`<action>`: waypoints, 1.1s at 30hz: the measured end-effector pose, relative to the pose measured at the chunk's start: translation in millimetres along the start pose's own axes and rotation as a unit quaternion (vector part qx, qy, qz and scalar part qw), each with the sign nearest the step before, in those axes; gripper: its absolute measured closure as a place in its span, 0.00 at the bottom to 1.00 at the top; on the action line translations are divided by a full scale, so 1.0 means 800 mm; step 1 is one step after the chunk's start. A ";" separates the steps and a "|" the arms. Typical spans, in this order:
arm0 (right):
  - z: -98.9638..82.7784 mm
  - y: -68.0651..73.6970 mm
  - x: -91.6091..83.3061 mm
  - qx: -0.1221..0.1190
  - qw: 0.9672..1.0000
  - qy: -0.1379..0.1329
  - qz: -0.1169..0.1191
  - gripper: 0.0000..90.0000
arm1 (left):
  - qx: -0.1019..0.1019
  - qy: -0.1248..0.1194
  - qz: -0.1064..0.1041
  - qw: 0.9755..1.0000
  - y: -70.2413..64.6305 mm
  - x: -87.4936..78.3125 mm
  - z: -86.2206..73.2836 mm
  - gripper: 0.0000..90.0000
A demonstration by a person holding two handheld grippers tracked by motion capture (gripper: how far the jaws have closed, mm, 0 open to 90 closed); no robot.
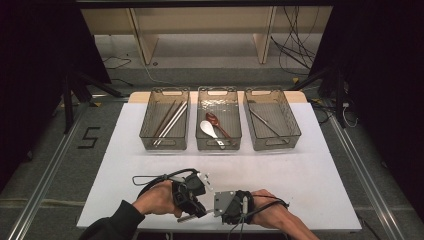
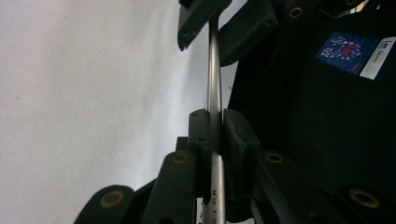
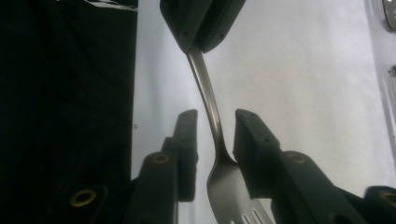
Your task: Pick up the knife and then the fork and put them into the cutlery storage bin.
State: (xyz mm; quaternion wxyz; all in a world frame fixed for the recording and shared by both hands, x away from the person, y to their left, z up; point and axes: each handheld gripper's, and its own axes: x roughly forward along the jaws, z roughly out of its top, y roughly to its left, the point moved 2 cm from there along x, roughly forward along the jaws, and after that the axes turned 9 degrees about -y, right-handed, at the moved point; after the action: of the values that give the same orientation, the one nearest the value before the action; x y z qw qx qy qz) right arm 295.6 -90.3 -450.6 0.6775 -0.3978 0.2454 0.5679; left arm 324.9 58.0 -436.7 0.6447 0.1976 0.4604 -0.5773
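At the near edge of the white table (image 1: pixel 310 170), the two hands meet over a steel fork (image 3: pixel 215 122). The left gripper (image 2: pixel 215 135) has its jaws clamped tight on the fork's handle, which runs straight up between the pads in the left gripper view. The right gripper (image 3: pixel 215 135) faces it: its jaws stand on either side of the fork's neck, just above the tines, with a gap showing on the left side; on the right the pad looks close to the metal, though whether it touches is hard to tell. So the right jaws are not yet pressing on the fork.

In the high view the left gripper (image 1: pixel 192 192) and the right gripper (image 1: pixel 227 202) sit just beside each other, near the middle of the table's near edge.

On the far half of the table three clear bins stand in a row. The left bin (image 1: pixel 165 95) holds chopsticks (image 1: pixel 169 121). The middle bin (image 1: pixel 218 94) holds a white spoon (image 1: pixel 209 129) and a brown spoon (image 1: pixel 216 122). The right bin (image 1: pixel 295 125) holds one slim utensil (image 1: pixel 265 122), too small to name.
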 end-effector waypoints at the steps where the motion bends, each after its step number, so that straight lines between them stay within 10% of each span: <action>1: 0.000 -0.001 0.000 -0.003 1.000 -0.002 -0.003 0.83 | 0.002 0.001 -0.001 1.000 0.000 0.000 0.000 0.91; 9: -0.001 0.004 0.000 -0.043 0.999 0.000 0.013 0.96 | 0.007 0.008 -0.015 1.000 0.001 0.000 0.002 0.90; 17: -0.004 0.002 -0.005 -0.030 0.999 0.004 0.027 0.99 | -0.008 -0.015 -0.016 1.000 0.004 -0.003 0.003 0.86; 25: -0.019 -0.014 -0.017 -0.004 1.000 0.007 0.001 0.98 | -0.022 -0.054 0.030 0.998 0.017 -0.026 0.003 0.54; 33: -0.035 -0.033 -0.029 0.037 0.999 0.012 -0.025 0.98 | -0.043 -0.113 0.084 0.989 0.030 -0.051 -0.003 0.38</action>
State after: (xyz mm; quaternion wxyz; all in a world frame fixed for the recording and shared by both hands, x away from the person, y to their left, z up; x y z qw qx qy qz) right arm 319.1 -127.7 -441.5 0.7029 -0.3851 0.2641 0.5366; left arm 350.3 89.3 -410.9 0.7466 0.1411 0.3906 -0.5198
